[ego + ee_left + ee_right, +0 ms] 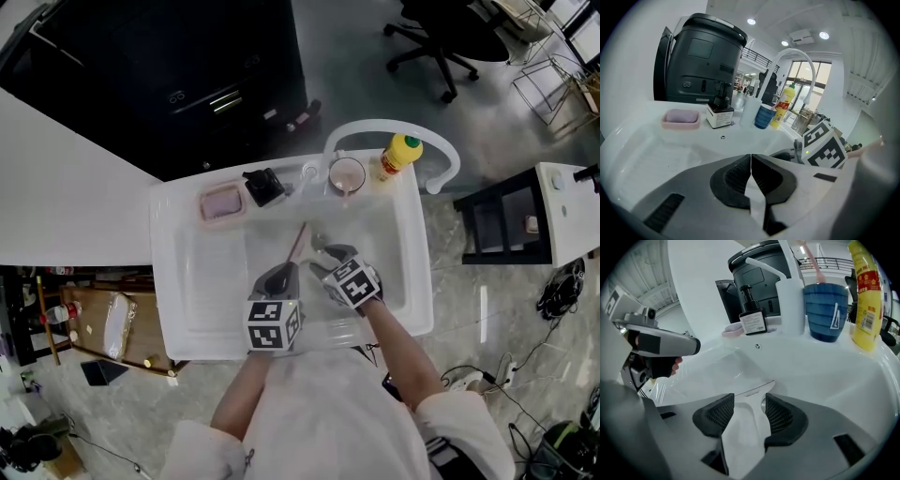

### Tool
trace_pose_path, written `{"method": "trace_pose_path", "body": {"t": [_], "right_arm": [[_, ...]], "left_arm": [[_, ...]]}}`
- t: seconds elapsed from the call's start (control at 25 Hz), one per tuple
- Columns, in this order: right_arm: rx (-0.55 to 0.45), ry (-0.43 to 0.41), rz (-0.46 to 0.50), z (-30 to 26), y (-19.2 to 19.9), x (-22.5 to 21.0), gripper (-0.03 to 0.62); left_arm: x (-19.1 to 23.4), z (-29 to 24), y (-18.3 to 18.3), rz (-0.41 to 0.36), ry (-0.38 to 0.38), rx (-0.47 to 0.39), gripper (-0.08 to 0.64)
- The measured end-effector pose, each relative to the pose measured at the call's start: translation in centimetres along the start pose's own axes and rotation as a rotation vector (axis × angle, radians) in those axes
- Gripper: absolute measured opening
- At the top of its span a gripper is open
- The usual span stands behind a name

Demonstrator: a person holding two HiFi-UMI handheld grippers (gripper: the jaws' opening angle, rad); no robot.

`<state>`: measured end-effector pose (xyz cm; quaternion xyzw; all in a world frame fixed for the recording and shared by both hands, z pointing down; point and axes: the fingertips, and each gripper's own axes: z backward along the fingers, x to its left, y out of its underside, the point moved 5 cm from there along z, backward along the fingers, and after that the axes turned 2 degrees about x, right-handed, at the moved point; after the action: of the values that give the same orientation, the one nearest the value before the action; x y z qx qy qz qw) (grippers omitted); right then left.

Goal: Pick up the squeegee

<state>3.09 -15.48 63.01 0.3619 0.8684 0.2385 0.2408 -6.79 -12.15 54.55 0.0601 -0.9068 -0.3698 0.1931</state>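
The squeegee (749, 401) is white with a thin dark blade edge and lies flat in the basin of the white sink (187, 281). In the head view its blade shows as a thin slanted line (296, 242). My right gripper (750, 411) is open, low over the basin, with the squeegee's handle between its two pads. In the head view the right gripper (328, 258) sits just right of that blade. My left gripper (751, 164) is shut with nothing in it. It hovers beside the right one, near the basin's front (281, 277).
Along the sink's back ledge stand a pink soap dish (221, 203), a black pump dispenser (263, 186), a blue cup (347, 174) and a yellow bottle (398, 155). A white arched faucet (441, 150) curves over the right corner. A dark cabinet stands behind the sink.
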Motion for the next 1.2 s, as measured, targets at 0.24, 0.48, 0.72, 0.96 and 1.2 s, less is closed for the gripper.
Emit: {"method": "trace_pose_path", "body": {"t": [0.24, 0.48, 0.72, 0.96, 1.2], "right_arm": [[0.030, -0.011, -0.010, -0.9, 0.5, -0.4, 0.201], [0.075, -0.023, 0.023, -1.9, 1.3, -0.3, 0.201], [0.099, -0.032, 0.026, -2.8, 1.8, -0.3, 0.201], [0.127, -0.022, 0.117, -3.9, 2.2, -0.1, 0.201], [0.154, -0.017, 0.133, -4.3, 2.6, -0.3, 0.201]], "left_arm": [[0.1, -0.5, 0.2, 0.000, -0.009, 0.014, 0.028], [0.5, -0.6, 0.7, 0.003, -0.024, 0.033, 0.028], [1.0, -0.6, 0.9, 0.010, -0.037, 0.045, 0.028], [1.7, -0.5, 1.3, 0.014, -0.051, 0.062, 0.028], [2.0, -0.6, 1.8, 0.020, -0.055, 0.080, 0.028]]}}
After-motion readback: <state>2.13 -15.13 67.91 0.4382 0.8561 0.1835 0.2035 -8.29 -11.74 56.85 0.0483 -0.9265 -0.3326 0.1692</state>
